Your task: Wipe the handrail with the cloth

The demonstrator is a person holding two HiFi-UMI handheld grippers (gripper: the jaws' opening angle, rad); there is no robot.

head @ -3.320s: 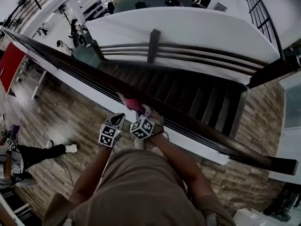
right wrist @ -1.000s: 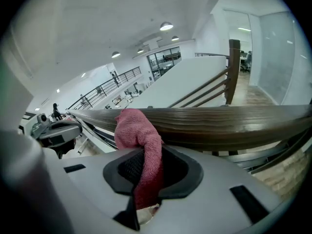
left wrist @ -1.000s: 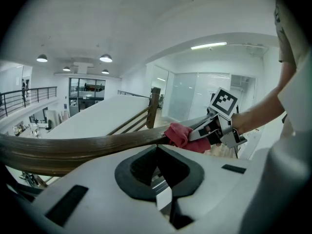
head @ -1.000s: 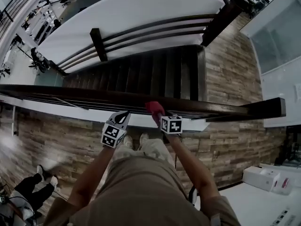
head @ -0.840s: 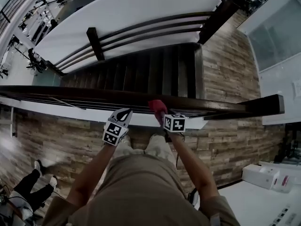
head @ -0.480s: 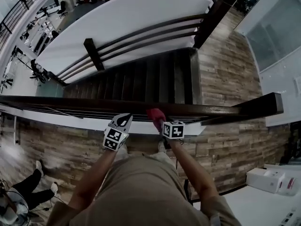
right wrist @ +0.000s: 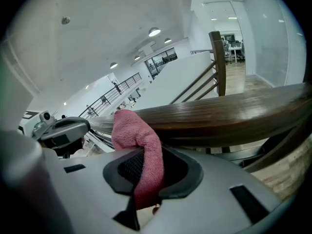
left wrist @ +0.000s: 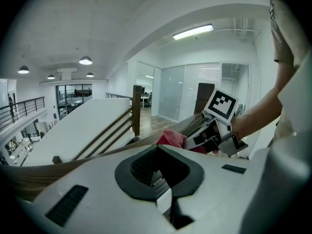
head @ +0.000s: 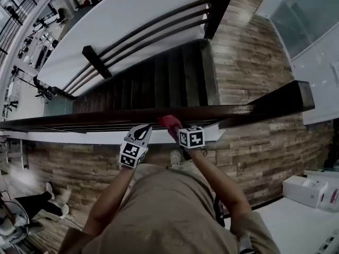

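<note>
Soft, light and floppy, the pink cloth (right wrist: 138, 139) is pinched by its bunched lower end in the right gripper (right wrist: 146, 182), draped against the near edge of the handrail (right wrist: 229, 113), while the left gripper (left wrist: 163, 182) seems closed on nothing.

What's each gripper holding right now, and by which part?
Right gripper: shut on the pink cloth, pinched at one end. Left gripper: jaws together, nothing held.

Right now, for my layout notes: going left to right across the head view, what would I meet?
Person → left gripper → cloth → box
</note>
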